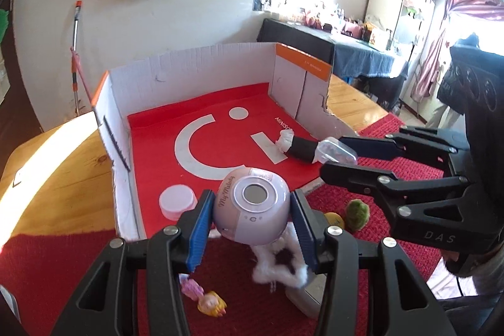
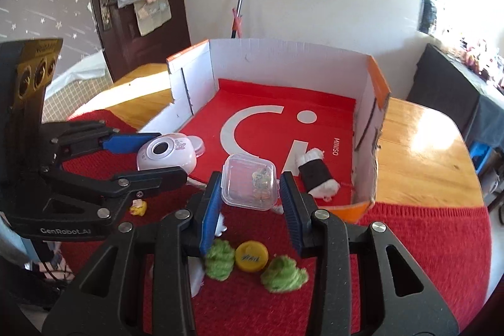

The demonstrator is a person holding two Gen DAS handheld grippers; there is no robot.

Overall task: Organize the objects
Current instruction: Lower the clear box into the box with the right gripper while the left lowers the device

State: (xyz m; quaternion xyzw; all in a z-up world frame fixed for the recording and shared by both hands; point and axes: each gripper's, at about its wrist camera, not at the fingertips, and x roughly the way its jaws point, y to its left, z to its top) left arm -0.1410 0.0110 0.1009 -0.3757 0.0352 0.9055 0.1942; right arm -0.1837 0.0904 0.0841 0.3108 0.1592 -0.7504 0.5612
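- The wooden table [image 2: 419,147] carries a red cloth [image 2: 409,241] and an open cardboard box [image 2: 283,59] with white walls, orange edges and a red floor bearing a white smile mark.
- The left tool [image 1: 250,211] holds a round lilac My Melody gadget [image 1: 252,210] with a lens-like ring on top; its blue pads [image 1: 200,229] press on both sides, at the box's open near edge.
- A white round lid [image 1: 176,203] lies on the box floor, just beside the gadget.
- A small blonde doll figure [image 1: 209,301] lies on the cloth below the left tool, and a white furry scrap [image 1: 280,270] lies near it.
- The right tool [image 2: 250,203] grips a clear plastic lidded case [image 2: 250,183] with small trinkets inside, raised above the cloth at the box's near edge.
- Two green fuzzy tufts [image 2: 283,274] and a yellow bottle cap [image 2: 252,255] sit on the cloth beneath the right tool.
- A black roll with white ends [image 2: 316,175] lies on the box floor near the right wall.
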